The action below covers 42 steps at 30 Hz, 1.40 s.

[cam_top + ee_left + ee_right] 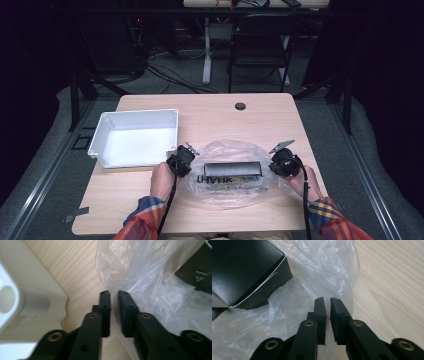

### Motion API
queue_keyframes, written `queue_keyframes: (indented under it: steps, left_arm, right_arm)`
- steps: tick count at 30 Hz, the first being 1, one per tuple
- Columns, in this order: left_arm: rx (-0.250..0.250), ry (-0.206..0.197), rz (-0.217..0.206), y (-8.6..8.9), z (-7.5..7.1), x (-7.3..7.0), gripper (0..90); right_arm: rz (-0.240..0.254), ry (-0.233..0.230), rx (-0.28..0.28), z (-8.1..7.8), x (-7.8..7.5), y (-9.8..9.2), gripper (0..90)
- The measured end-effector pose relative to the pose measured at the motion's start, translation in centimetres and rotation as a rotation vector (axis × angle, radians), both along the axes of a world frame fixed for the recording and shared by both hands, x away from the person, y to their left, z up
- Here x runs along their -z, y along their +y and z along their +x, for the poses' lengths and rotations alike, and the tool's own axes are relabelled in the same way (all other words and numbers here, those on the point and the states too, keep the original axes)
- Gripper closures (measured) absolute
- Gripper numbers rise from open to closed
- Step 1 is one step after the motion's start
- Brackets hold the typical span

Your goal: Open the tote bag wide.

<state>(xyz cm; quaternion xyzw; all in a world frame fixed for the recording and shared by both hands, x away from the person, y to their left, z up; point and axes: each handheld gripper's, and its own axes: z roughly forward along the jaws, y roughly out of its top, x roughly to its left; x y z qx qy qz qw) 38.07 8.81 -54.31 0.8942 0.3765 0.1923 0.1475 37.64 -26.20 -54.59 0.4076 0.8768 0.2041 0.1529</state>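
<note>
With each tool nipped on the plastic bag, pull its edges apart evenly so the black box stays put.

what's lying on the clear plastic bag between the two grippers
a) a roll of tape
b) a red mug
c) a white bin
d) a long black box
d: in the high view a long black box lies on the clear plastic bag between the left gripper and the right gripper; the white bin stands apart on the table.
</note>
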Motion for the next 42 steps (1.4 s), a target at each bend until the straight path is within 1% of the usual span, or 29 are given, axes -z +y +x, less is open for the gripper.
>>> queue_keyframes:
  steps: [1, 2, 3, 4, 5, 7, 8, 9, 10, 11, 12, 13, 15, 17, 18, 19, 22, 23, 26, 28, 29, 30, 31, 32, 33, 34, 35, 37, 42]
  left_arm:
    - [-0.009, 0.003, -0.028, 0.3, 0.0, -0.3, 75.4]
    - [-0.022, 0.002, -0.044, 0.7, -0.1, -0.9, 67.5]
    - [-0.035, -0.006, -0.082, 1.1, -0.2, -1.4, 60.8]
    - [-0.035, -0.006, -0.082, 1.1, -0.2, -1.4, 56.3]
    - [-0.050, -0.013, -0.150, 2.0, -0.4, -3.0, 48.8]
    - [-0.043, -0.025, -0.216, 2.7, -0.8, -4.4, 36.1]
    - [-0.043, -0.025, -0.216, 2.7, -0.8, -4.4, 31.5]
    - [-0.029, -0.040, -0.258, 3.1, -1.1, -5.7, 27.5]
    - [-0.026, -0.047, -0.277, 3.2, -1.3, -6.1, 24.3]
    - [-0.022, -0.060, -0.284, 3.2, -1.4, -6.5, 22.0]
    - [-0.022, -0.060, -0.284, 3.2, -1.4, -6.5, 18.4]
    - [-0.012, -0.058, -0.293, 3.2, -1.5, -6.7, 18.4]
    - [0.003, -0.027, -0.310, 3.3, -1.3, -6.7, 14.2]
    - [0.009, 0.007, -0.304, 3.3, -1.0, -6.2, 12.5]
    - [0.012, 0.021, -0.313, 3.2, -0.9, -5.9, 10.3]
    - [0.012, 0.021, -0.313, 3.2, -0.9, -5.9, 8.5]
    - [0.045, 0.042, -0.338, 2.6, -0.8, -5.7, 7.8]
    - [0.061, 0.023, -0.346, 1.9, -0.9, -5.7, 5.8]
    - [0.099, -0.002, -0.349, 0.7, -1.2, -6.1, 6.7]
    - [0.118, -0.003, -0.359, 0.4, -1.4, -6.4, 9.9]
    - [0.137, -0.012, -0.364, 0.1, -1.6, -6.7, 9.9]
    - [0.162, -0.018, -0.366, -0.2, -1.7, -7.0, 15.7]
    - [0.216, -0.015, -0.376, -1.0, -2.0, -7.3, 18.1]
    - [0.240, -0.012, -0.374, -1.4, -2.1, -7.3, 20.7]
    - [0.240, -0.012, -0.374, -1.4, -2.1, -7.3, 23.9]
    - [0.275, -0.005, -0.369, -1.9, -2.1, -7.2, 23.9]
    - [0.328, 0.009, -0.343, -2.8, -2.1, -6.9, 29.9]
    - [0.378, 0.017, -0.324, -3.4, -1.9, -6.6, 33.0]
    - [0.400, 0.039, -0.317, -3.9, -1.1, -5.7, 38.5]
  right_arm:
    - [0.017, -0.008, 0.003, -0.1, -0.2, -0.1, 79.6]
    - [0.039, -0.008, 0.006, -0.2, -0.4, -0.3, 76.7]
    - [0.061, -0.010, 0.009, -0.3, -0.7, -0.5, 75.6]
    - [0.061, -0.010, 0.009, -0.3, -0.7, -0.5, 75.6]
    - [0.101, -0.025, 0.004, -0.5, -1.4, -0.9, 74.0]
    - [0.124, -0.034, 0.006, -0.7, -1.8, -1.0, 73.8]
    - [0.124, -0.034, 0.006, -0.7, -1.8, -1.0, 73.8]
    - [0.126, -0.025, -0.001, -0.7, -1.9, -1.0, 73.9]
    - [0.131, -0.022, -0.005, -0.7, -1.8, -0.9, 74.0]
    - [0.123, -0.024, -0.005, -0.7, -1.8, -0.8, 74.1]
    - [0.123, -0.024, -0.005, -0.7, -1.8, -0.8, 74.1]
    - [0.123, -0.018, -0.012, -0.7, -1.8, -0.8, 74.1]
    - [0.128, -0.019, -0.013, -0.7, -1.8, -0.6, 74.0]
    - [0.134, -0.016, -0.020, -0.7, -1.8, -0.7, 74.0]
    - [0.143, -0.015, -0.023, -0.7, -1.8, -0.7, 74.5]
    - [0.153, -0.011, -0.029, -0.7, -1.8, -0.7, 75.4]
    - [0.155, -0.013, -0.030, -0.8, -1.8, -0.5, 78.0]
    - [0.161, -0.003, -0.041, -0.7, -1.7, -0.4, 79.1]
    - [0.158, -0.008, -0.040, -0.7, -1.6, -0.2, 79.2]
    - [0.154, -0.011, -0.042, -0.7, -1.6, -0.3, 79.4]
    - [0.154, -0.011, -0.042, -0.7, -1.6, -0.3, 79.4]
    - [0.153, -0.008, -0.038, -0.6, -1.7, -0.4, 79.4]
    - [0.152, -0.014, -0.035, -0.6, -1.6, -0.5, 79.5]
    - [0.160, -0.008, -0.037, -0.5, -1.6, -0.5, 79.5]
    - [0.160, -0.003, -0.039, -0.5, -1.5, -0.6, 79.5]
    - [0.160, -0.003, -0.039, -0.5, -1.5, -0.6, 79.5]
    - [0.156, -0.004, -0.037, -0.4, -1.5, -0.6, 79.5]
    - [0.159, -0.009, -0.035, -0.4, -1.5, -0.6, 79.5]
    - [0.169, -0.005, -0.041, -0.4, -1.5, -0.8, 77.4]
